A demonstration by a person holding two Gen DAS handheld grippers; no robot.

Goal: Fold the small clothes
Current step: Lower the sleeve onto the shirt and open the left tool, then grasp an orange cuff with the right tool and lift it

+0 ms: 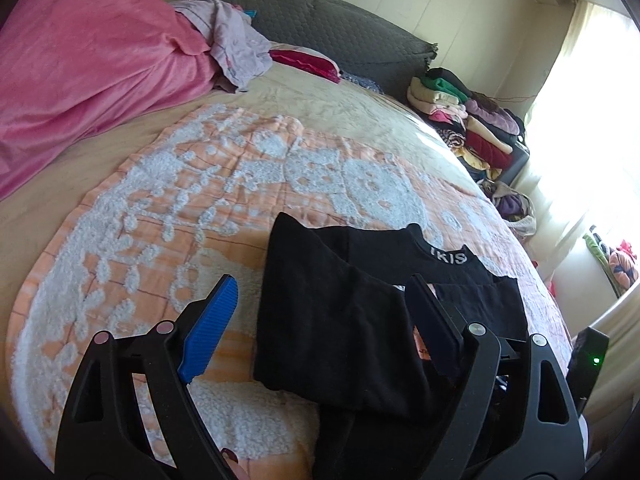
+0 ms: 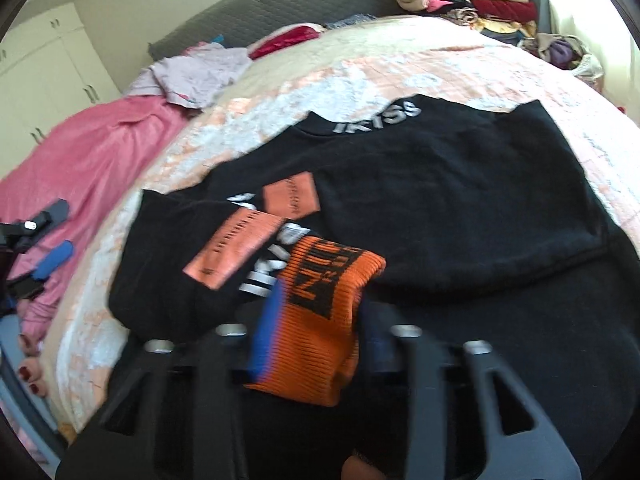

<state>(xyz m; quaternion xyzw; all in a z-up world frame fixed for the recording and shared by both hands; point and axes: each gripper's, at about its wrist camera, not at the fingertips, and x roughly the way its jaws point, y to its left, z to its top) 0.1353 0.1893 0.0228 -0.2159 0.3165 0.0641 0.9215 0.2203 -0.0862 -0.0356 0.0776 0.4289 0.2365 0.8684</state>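
A black sweatshirt [image 1: 340,320] with white collar lettering lies partly folded on the orange-and-white blanket [image 1: 180,208]. My left gripper [image 1: 320,300] is open and empty just above its left part, blue pad [image 1: 210,328] off the cloth. In the right wrist view the sweatshirt [image 2: 440,184] shows orange patches and white letters. My right gripper [image 2: 316,312] is shut on the orange ribbed cuff [image 2: 320,320] of a sleeve, held over the shirt's front. The left gripper also shows in the right wrist view [image 2: 48,240] at the far left.
A pink blanket [image 1: 80,64] and a lilac garment [image 1: 232,44] lie at the bed's far left. A grey headboard cushion [image 1: 320,28] stands behind. A pile of folded clothes [image 1: 472,120] is stacked beside the bed at the right, near a bright window.
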